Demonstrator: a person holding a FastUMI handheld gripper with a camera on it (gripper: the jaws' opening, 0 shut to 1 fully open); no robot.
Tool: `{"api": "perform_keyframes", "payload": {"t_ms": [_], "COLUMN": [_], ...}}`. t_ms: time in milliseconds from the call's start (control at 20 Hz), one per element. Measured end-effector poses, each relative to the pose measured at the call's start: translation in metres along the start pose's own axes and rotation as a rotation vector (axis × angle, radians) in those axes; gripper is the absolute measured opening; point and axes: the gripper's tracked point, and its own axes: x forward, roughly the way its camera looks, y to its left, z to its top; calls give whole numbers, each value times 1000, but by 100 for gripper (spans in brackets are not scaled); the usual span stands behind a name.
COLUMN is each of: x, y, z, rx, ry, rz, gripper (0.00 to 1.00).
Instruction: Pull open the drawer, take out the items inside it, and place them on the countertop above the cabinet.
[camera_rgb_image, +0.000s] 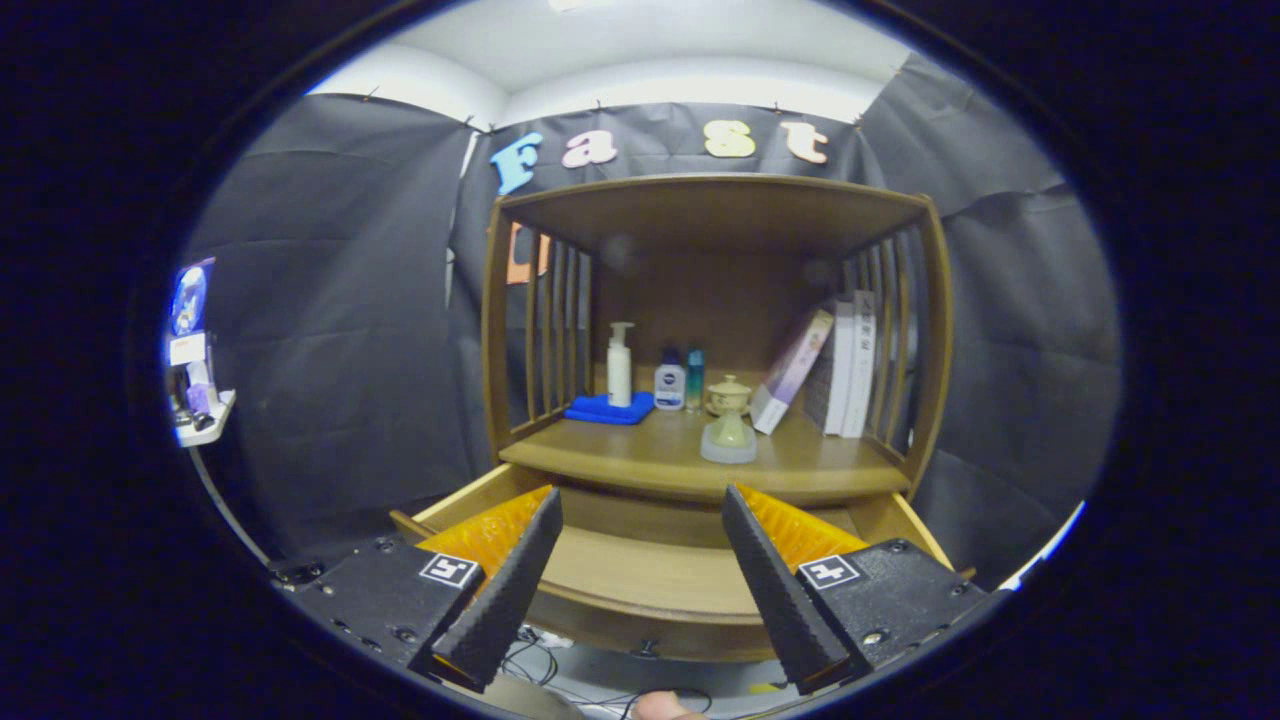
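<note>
The drawer (640, 575) stands pulled out toward the hand-held gripper (640, 590), its long axis running side to side beneath the surface (640, 462); what shows of its inside is bare wood. On the surface stand one pump bottle (620, 364) on one blue cloth (608, 408), two small bottles (669, 387), one lidded cup (729, 396) and three books (845, 362). The hand-held gripper hangs wide apart over the drawer, holding and touching nothing.

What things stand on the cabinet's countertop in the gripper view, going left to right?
Blue cloth with pump bottle on it → blue-capped bottle → teal bottle → lidded ceramic pot → leaning book → upright books. Gripper jaws open over the drawer.
</note>
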Motion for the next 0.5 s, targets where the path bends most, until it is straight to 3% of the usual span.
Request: {"api": "perform_keyframes", "payload": {"t_ms": [200,500], "x": [-8,-13], "y": [-6,0], "z": [-29,-84], "rx": [-31,-80], "ry": [-14,56], "rz": [-66,-78], "gripper": [100,100]}}
